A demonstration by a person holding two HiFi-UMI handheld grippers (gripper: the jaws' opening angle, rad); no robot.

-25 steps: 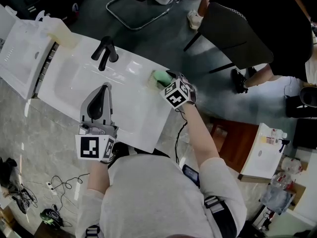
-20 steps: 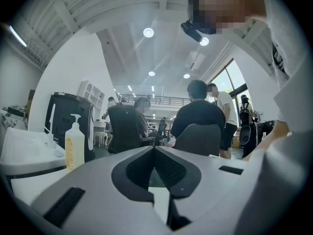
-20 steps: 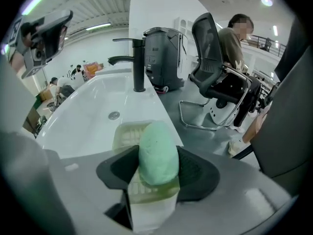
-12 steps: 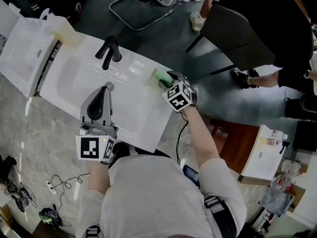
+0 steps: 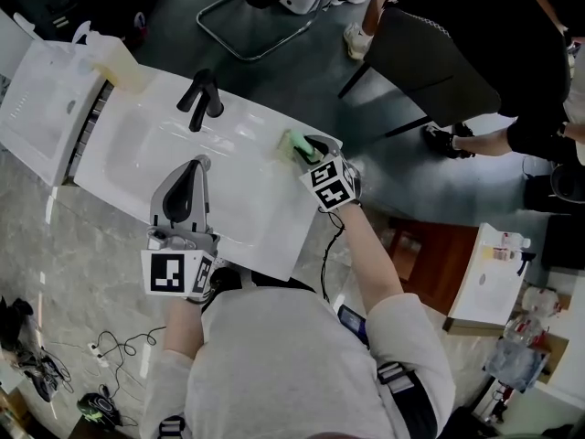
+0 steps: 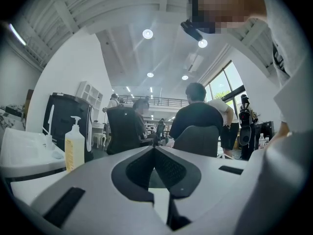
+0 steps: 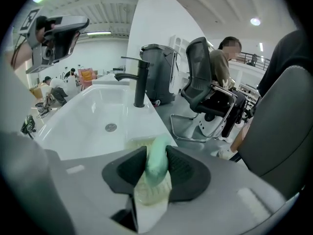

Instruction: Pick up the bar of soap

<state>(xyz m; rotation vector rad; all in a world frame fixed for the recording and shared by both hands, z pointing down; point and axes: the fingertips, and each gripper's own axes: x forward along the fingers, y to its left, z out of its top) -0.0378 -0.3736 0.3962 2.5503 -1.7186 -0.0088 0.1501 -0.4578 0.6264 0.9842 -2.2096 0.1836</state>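
Note:
The pale green bar of soap (image 5: 293,142) lies over a translucent soap dish (image 5: 280,150) at the right rim of the white sink (image 5: 137,149). My right gripper (image 5: 309,150) reaches it from the near side. In the right gripper view the bar of soap (image 7: 157,163) stands tilted on edge between the two black pads (image 7: 128,170), which touch both its faces while the jaws are closing; the soap dish (image 7: 152,194) shows below. My left gripper (image 5: 196,163) hovers over the sink's near edge, shut and with nothing in it, its tips (image 6: 154,147) meeting.
A black faucet (image 5: 199,94) stands at the sink's far rim. A second white basin (image 5: 41,99) and a yellowish pump bottle (image 6: 74,146) are to the left. Beyond the counter are a dark chair (image 5: 430,62) and seated people. Cables lie on the floor at the left.
The right gripper's jaws have drawn in around the soap, staying in the same spot at the sink's right rim. The left gripper has held still.

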